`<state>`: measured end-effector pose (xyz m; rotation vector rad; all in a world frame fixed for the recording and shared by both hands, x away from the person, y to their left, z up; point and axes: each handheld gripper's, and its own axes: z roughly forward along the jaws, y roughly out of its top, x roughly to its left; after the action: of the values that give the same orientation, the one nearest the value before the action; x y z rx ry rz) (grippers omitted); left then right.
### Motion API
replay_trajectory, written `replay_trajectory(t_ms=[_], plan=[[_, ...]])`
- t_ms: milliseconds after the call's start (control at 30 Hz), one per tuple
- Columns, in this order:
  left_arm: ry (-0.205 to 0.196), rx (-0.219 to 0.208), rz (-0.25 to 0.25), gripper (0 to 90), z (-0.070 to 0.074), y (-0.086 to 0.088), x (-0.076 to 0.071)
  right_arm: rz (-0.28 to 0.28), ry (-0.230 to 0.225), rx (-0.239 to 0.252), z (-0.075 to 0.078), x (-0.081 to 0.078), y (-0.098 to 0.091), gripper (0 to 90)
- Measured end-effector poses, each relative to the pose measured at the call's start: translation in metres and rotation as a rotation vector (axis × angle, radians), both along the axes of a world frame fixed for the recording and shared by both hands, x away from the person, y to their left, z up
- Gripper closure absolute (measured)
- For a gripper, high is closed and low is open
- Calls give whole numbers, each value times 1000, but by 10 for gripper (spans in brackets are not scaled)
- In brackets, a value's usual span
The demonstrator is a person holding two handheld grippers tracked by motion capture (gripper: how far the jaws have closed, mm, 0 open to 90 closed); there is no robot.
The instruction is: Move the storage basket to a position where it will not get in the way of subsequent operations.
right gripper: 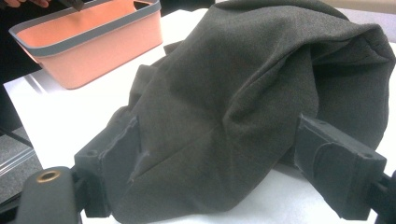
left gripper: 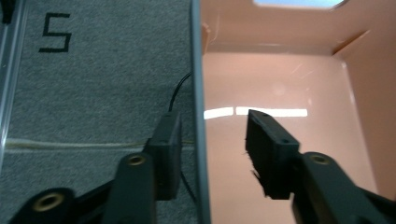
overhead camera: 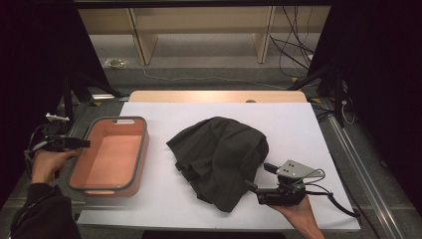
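Left hand (overhead camera: 47,164) sits off the table's left edge, forearm in a dark sleeve, left gripper (overhead camera: 84,143) pointing right; its jaws stand partly apart (pads gripping nothing). Right hand (overhead camera: 298,211) rests at the front edge near the right corner, right gripper (overhead camera: 259,176) pointing left, jaws spread wide.

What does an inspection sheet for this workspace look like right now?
Surface: white sheet over a wooden table, flat.
Job's things: dark garment crumpled mid-sheet; pink basket, grey-rimmed, nothing inside, at the sheet's left edge.
Clutter: nothing seen.
Grippers: left gripper straddles the basket's wall, one jaw inside, one outside, pads not pressing. Right gripper open, its jaws on either side of the garment's near bulge.
Cables: one trails from the right gripper; more on the floor behind.
Surroundings: grey carpet, wooden shelving, black stands.
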<state>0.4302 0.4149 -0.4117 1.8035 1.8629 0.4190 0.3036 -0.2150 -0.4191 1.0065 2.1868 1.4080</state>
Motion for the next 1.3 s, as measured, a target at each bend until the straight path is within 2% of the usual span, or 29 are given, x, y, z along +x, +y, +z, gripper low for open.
replay_trajectory(t_ms=[300, 500, 767, 900, 967, 1200, 1300], plan=[[49, 6, 2, 718, -6, 1, 1, 1, 0, -1, 0, 0, 0, 171], [52, 18, 11, 820, -6, 1, 1, 3, 0, 0, 0, 0, 0, 171], [57, 37, 37, 840, -5, -4, 2, 5, 3, 1, 0, 0, 0, 172], [44, -4, 30, 839, -5, -7, 4, 8, 5, -2, 0, 1, 1, 172], [47, -3, 34, 840, -6, -9, 6, 8, 10, -2, -1, 1, 1, 172], [35, -39, 51, 838, -7, -9, 8, 11, 10, -3, -1, 1, 1, 172], [28, -39, 52, 837, -8, -11, 10, 12, 14, -6, -1, 1, 1, 172]])
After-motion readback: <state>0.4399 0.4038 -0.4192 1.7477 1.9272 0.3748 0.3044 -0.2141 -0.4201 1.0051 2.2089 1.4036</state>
